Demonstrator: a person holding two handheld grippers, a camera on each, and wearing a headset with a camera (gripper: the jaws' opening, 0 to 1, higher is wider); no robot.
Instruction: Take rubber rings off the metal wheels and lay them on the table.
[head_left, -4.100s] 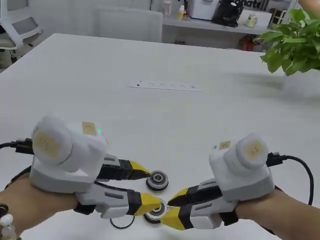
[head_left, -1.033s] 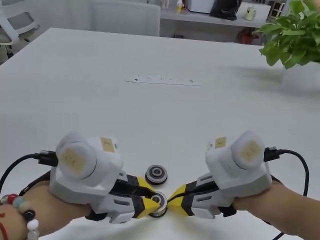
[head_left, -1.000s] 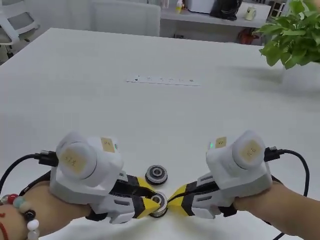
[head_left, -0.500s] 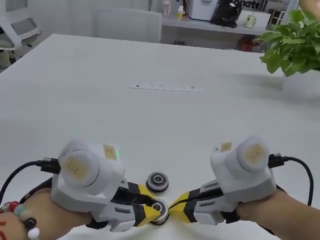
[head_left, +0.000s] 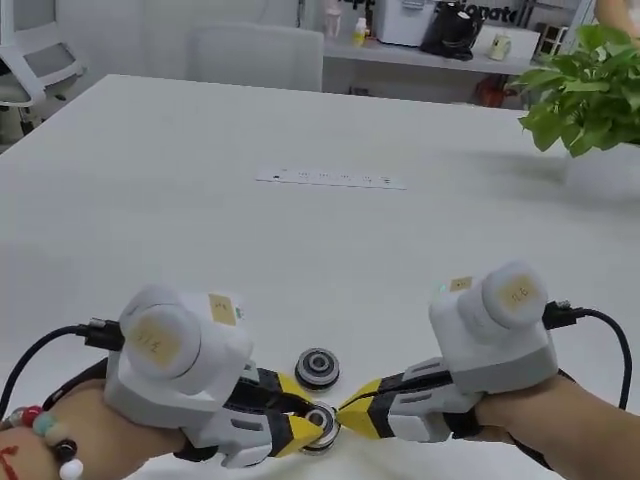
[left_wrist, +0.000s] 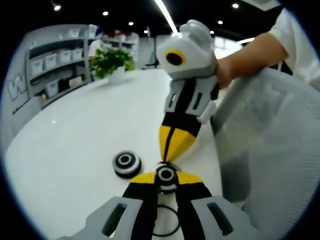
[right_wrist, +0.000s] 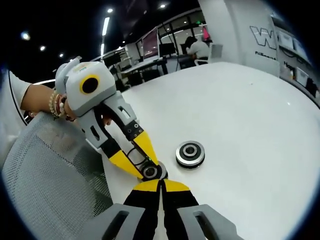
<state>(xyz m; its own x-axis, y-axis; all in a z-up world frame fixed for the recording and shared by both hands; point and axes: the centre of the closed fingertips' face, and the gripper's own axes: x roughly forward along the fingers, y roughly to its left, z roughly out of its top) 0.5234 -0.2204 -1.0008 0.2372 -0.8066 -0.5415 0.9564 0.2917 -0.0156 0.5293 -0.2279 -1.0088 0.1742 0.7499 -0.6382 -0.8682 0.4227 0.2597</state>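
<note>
Your left gripper (left_wrist: 166, 179) is clamped on a metal wheel (left_wrist: 166, 173), right gripper (right_wrist: 160, 183) pinched closed against its rim, second wheel (head_left: 317, 366) just beside.

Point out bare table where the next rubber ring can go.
Widest bare patch: white table between the white socket strip and the black-rimmed metal wheel. Also bare right of that wheel toward the green plant. Crowded at the near edge: left claw and right claw meet on a small metal wheel.
</note>
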